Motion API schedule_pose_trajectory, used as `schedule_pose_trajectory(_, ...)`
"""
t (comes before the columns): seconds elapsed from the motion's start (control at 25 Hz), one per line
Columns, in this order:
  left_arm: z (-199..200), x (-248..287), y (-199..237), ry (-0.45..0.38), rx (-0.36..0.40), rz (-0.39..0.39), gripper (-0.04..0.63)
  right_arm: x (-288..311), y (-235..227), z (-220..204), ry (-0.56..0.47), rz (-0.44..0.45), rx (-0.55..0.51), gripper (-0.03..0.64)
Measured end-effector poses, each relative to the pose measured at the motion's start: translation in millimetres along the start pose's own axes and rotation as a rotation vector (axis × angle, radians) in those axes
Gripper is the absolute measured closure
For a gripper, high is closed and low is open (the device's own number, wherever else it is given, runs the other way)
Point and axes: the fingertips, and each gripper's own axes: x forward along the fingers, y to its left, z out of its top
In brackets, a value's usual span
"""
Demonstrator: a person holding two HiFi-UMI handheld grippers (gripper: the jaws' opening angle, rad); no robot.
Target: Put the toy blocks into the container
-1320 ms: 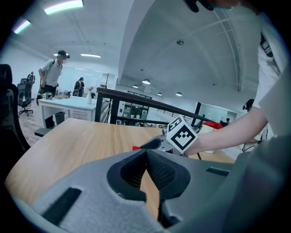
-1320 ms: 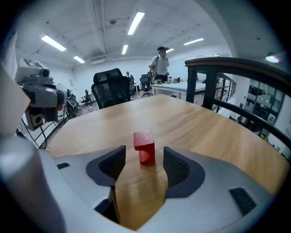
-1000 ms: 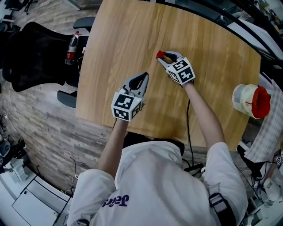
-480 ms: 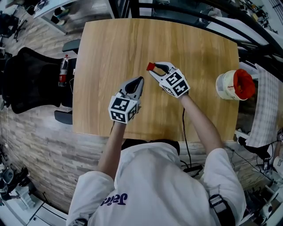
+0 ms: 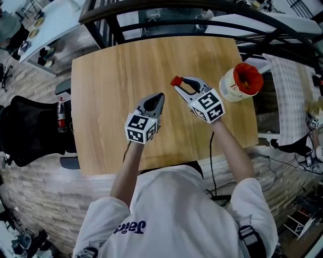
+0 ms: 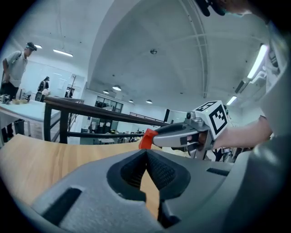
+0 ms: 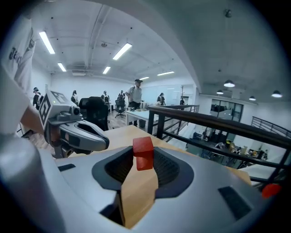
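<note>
A small red block (image 5: 176, 81) is pinched at the tip of my right gripper (image 5: 177, 83), held above the middle of the wooden table (image 5: 116, 75). In the right gripper view the red block (image 7: 143, 153) sits clamped between the two jaws. My left gripper (image 5: 158, 97) hovers just left of it, jaws shut with nothing between them (image 6: 146, 152). From the left gripper view the red block (image 6: 146, 139) shows at the tip of the right gripper (image 6: 148, 140). The container (image 5: 241, 83), a cream tub with a red inside, stands at the table's right edge, right of the right gripper.
A black office chair (image 5: 28, 131) with a bottle (image 5: 61, 115) on it stands left of the table. A dark railing (image 5: 151, 10) runs behind the table's far edge. A checked cloth (image 5: 290, 101) lies to the right of the container. People stand far off in the room (image 7: 134, 95).
The head view has swung, so table and container now sit further left and nearer the middle. The right gripper still carries the red block; both grippers keep about the same spacing.
</note>
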Motion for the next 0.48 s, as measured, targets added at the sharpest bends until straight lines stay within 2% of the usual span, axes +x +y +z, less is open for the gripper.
schedule_pose_trajectory(0.24, 23, 53, -51, 0.003, 0.065, -0.148, 0.589, -85, -66, 4, -0.052, -0.201, 0.054, 0.476)
schedule_pose_trajectory(0.48, 33, 116, -106, 0.014, 0.11, -0.295, 0.589, -157, -132, -16, -0.055, -0.359, 0.105, 0.476)
